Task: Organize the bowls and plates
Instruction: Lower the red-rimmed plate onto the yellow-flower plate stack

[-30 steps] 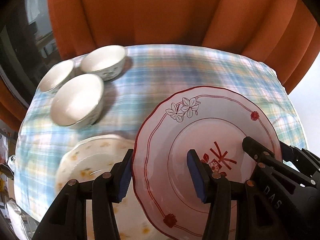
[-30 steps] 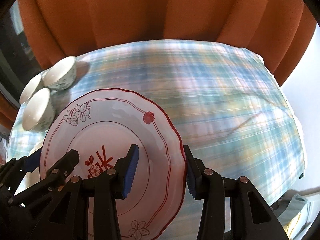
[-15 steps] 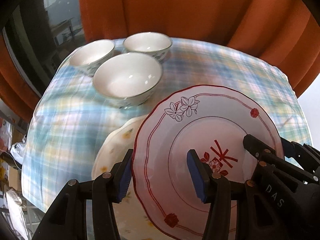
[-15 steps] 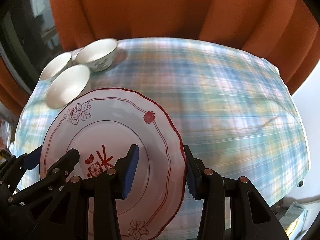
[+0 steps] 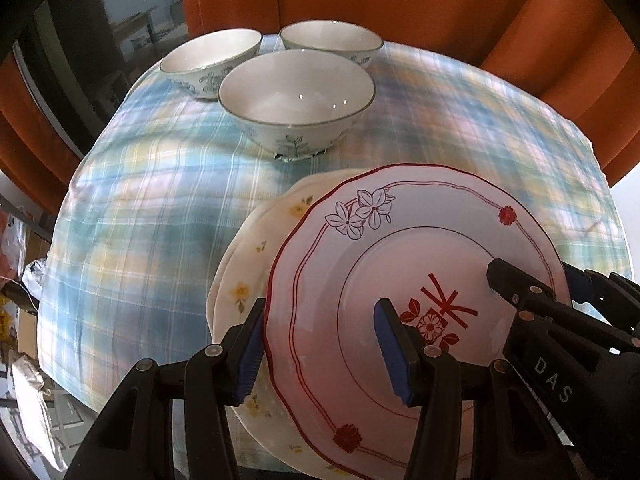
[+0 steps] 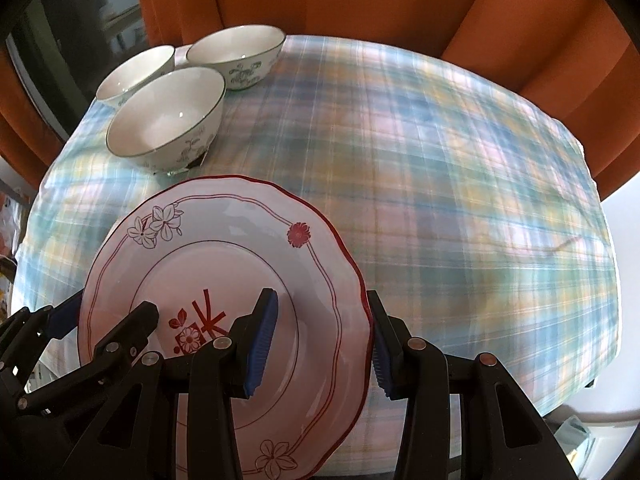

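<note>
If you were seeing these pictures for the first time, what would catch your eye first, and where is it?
The scalloped white plate with red trim and flowers stands out first, held low in front by the left gripper and right gripper on opposite rims. Beneath it, on its left side, a cream plate with yellow flowers lies on the blue plaid tablecloth. Three white bowls with blue-grey floral prints cluster at the far left, before orange curtains.

The worktop (image 6: 440, 160) is covered by a blue, yellow and pink plaid cloth (image 5: 140, 220); three white bowls (image 5: 296, 96) with dark floral prints stand clustered together at its far left part; a cream plate with yellow flowers (image 5: 248, 280) lies on the cloth nearer the front.
</note>
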Demonstrator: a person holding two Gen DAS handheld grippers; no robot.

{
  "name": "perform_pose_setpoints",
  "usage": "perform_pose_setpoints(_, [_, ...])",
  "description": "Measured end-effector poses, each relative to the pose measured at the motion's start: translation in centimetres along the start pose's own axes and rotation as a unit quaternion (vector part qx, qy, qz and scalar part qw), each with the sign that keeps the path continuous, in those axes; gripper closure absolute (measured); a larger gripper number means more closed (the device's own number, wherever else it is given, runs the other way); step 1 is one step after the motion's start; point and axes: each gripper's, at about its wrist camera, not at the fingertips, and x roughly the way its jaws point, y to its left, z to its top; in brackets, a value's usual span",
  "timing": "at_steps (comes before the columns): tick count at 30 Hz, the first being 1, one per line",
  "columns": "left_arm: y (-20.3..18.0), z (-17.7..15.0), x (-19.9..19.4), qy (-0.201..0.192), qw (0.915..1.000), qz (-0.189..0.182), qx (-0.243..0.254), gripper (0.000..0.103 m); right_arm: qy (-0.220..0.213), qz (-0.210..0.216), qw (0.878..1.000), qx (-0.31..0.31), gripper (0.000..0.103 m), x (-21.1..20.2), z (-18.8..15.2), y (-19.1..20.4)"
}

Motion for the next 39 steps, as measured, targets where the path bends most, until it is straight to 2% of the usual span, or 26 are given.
perform_pose_setpoints(7, [-0.1,-0.5,0.6,0.012,0.9999,0.001,0.007,0.050,0.019,0.005,1.000,0.013,0.056,1.5,-0.7,-0.2])
perform_pose_setpoints(15, [-0.3,-0.9,0.7,0.004,0.9999,0.006,0.013,0.050,0.025,0.023,0.999,0.025,0.056,1.7,-1.2,-0.9])
perform_pose_setpoints(20, [-0.2,-0.9,0.7,0.003,0.9999,0.008,0.012,0.050,0.002,0.017,0.999,0.032,0.057,0.5,-1.3,-1.6])
perform_pose_setpoints(22, [-0.3,-0.9,0.6,0.002,0.9999,0.008,0.010,0.050,-0.004,0.029,0.999,0.036,0.074,0.2,-1.2,-1.9])
perform_pose_setpoints(28, [0.0,-0.8,0.2,-0.006,0.9998,0.013,0.013,0.050,0.002,0.027,0.999,0.028,0.075,0.4,-1.1,-1.6])
perform_pose_setpoints(32, [0.2,-0.8,0.0,-0.011,0.9990,0.038,0.019,0.049,0.023,0.045,0.998,0.042,0.075,1.3,-1.4,-1.5])
perform_pose_setpoints(37, [0.6,-0.7,0.1,-0.016,0.9982,0.055,0.018,0.048,0.012,0.047,0.998,0.027,0.076,1.2,-0.9,-0.1])
perform_pose_setpoints(39, [0.6,-0.8,0.2,-0.019,0.9978,0.059,0.022,0.045,0.007,0.044,0.999,0.024,0.076,1.3,-0.8,0.3])
